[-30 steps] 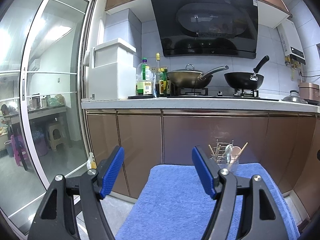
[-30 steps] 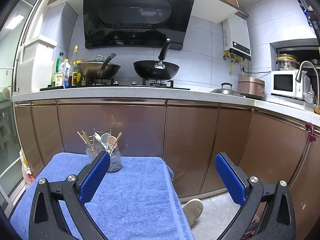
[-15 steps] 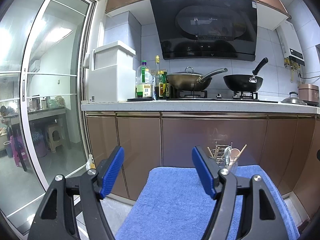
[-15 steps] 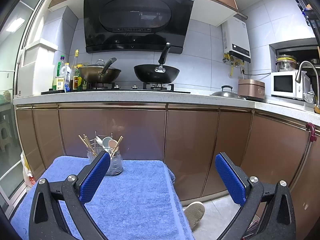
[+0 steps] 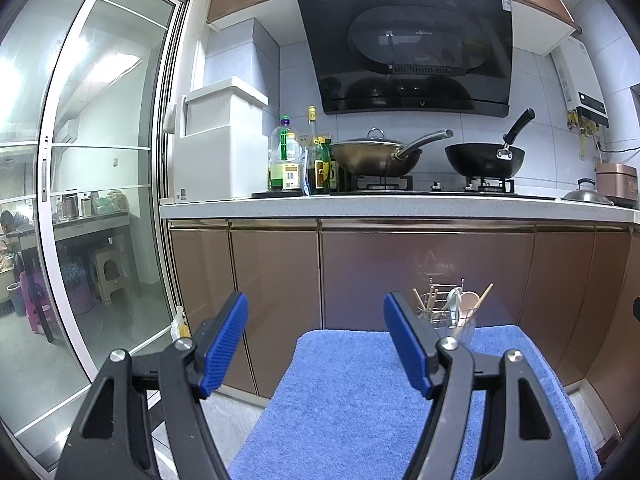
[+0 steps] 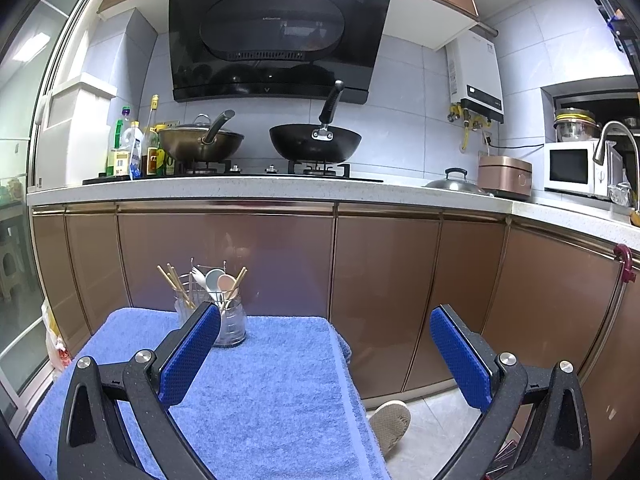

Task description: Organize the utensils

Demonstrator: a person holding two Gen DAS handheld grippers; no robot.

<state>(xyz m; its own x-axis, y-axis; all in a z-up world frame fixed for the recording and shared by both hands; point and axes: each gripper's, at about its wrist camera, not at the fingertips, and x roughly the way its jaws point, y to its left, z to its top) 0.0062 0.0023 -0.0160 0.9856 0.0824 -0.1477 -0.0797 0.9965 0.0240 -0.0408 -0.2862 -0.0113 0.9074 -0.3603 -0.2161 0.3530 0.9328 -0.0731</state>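
Several utensils stand in a glass holder at the far edge of a blue-towelled bench. Both the left gripper and right gripper hang wide and empty, well short of it. A clean pick likely means closing on one handle only. Behind: brown cabinets, two woks.

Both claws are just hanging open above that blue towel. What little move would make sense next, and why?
Probably ease the right gripper forward and left toward the utensil holder at the far edge of the blue towel. Its jaws are open and empty, like the left gripper, and the chopsticks and spoons all stand in that holder, nearer the right gripper's view.
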